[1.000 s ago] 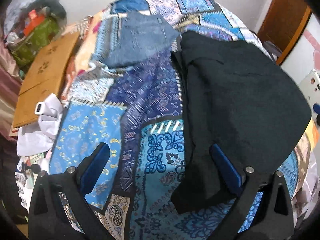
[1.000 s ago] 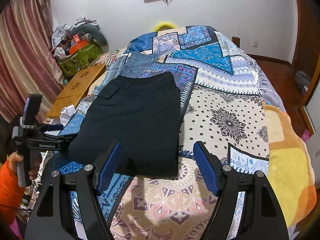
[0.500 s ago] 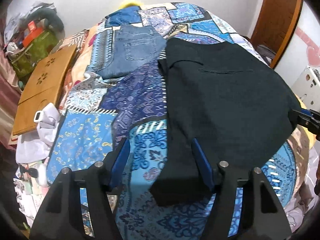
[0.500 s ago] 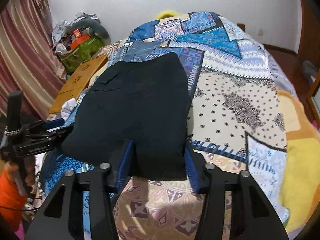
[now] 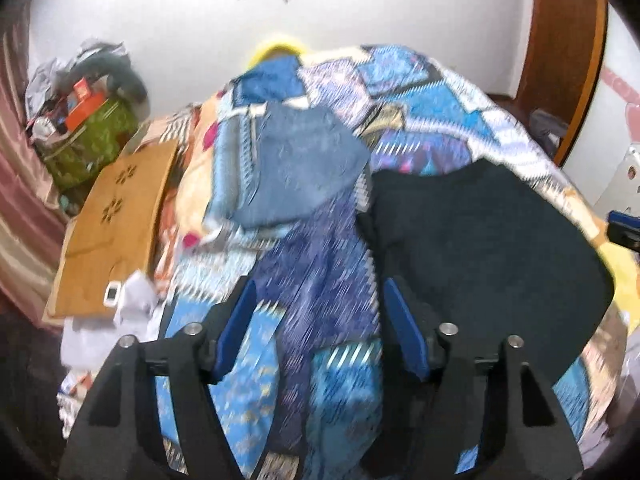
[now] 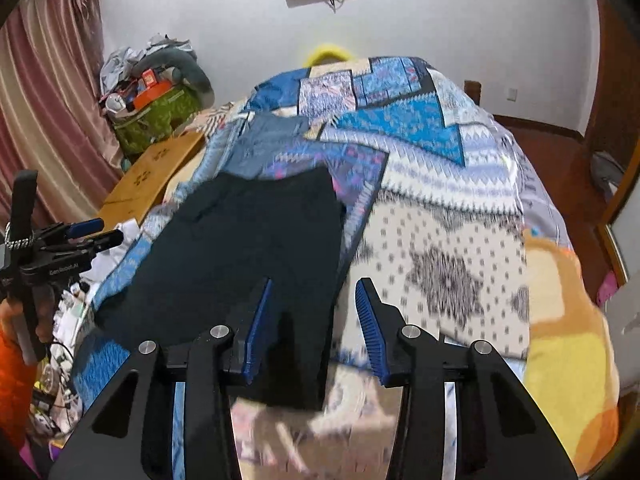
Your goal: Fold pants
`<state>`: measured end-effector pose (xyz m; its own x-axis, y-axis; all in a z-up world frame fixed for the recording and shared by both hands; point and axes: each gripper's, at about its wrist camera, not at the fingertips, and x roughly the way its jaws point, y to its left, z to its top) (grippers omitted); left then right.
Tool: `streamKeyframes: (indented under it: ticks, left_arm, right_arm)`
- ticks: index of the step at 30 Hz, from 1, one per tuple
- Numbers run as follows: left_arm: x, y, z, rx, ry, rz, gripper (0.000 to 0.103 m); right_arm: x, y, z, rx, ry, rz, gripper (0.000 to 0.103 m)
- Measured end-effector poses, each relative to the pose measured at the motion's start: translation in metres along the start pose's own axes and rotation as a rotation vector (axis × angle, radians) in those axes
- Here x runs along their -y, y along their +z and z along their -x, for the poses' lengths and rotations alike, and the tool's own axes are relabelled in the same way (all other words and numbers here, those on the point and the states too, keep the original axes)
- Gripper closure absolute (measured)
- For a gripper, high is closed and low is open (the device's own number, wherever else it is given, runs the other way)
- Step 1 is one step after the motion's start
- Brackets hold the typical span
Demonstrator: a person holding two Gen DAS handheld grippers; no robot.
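Observation:
Folded black pants [image 5: 480, 252] lie flat on the patterned bedspread [image 5: 320, 264]; they also show in the right wrist view [image 6: 240, 248]. My left gripper [image 5: 318, 322] is open and empty, above the bedspread just left of the pants' near left edge. My right gripper [image 6: 312, 328] is open and empty, its left finger over the pants' near right corner. The left gripper also shows in the right wrist view [image 6: 90, 232], off the bed's left side. Folded blue jeans [image 5: 296, 168] lie farther up the bed.
A wooden board [image 5: 108, 232] leans at the bed's left side, with white cloth [image 5: 132, 304] below it. A green bag with clutter [image 5: 88, 140] stands by the curtain [image 6: 44, 120]. A yellow blanket [image 6: 568, 340] covers the bed's right edge. The view is motion blurred.
Both grippers have narrowed and lifted back from the pants. The views tilted up, so the wall and screen show. The pants lie where they were.

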<state>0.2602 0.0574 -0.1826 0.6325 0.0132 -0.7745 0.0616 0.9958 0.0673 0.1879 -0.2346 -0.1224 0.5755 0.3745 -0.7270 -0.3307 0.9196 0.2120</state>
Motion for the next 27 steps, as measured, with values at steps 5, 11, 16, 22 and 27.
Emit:
streamKeyframes:
  ticks: [5, 11, 16, 22, 27]
  left_arm:
    - [0.015, 0.032, -0.025, -0.003, -0.065, 0.003, 0.033]
    - [0.036, 0.052, -0.062, -0.035, -0.063, -0.062, 0.033]
    - [0.045, 0.057, -0.091, -0.073, -0.072, -0.084, 0.033]
    - [0.046, 0.049, -0.110, -0.074, -0.050, -0.127, 0.029]
    - [0.046, 0.047, -0.112, -0.063, -0.017, -0.137, 0.028]
  right_arm:
    - [0.006, 0.027, -0.032, -0.030, 0.023, 0.017, 0.064]
    - [0.009, 0.048, -0.081, -0.109, 0.034, 0.059, 0.064]
    - [0.009, 0.055, -0.109, -0.162, 0.042, 0.107, 0.064]
    - [0.018, 0.051, -0.131, -0.213, 0.038, 0.132, 0.067]
    - [0.019, 0.049, -0.131, -0.194, 0.029, 0.121, 0.070]
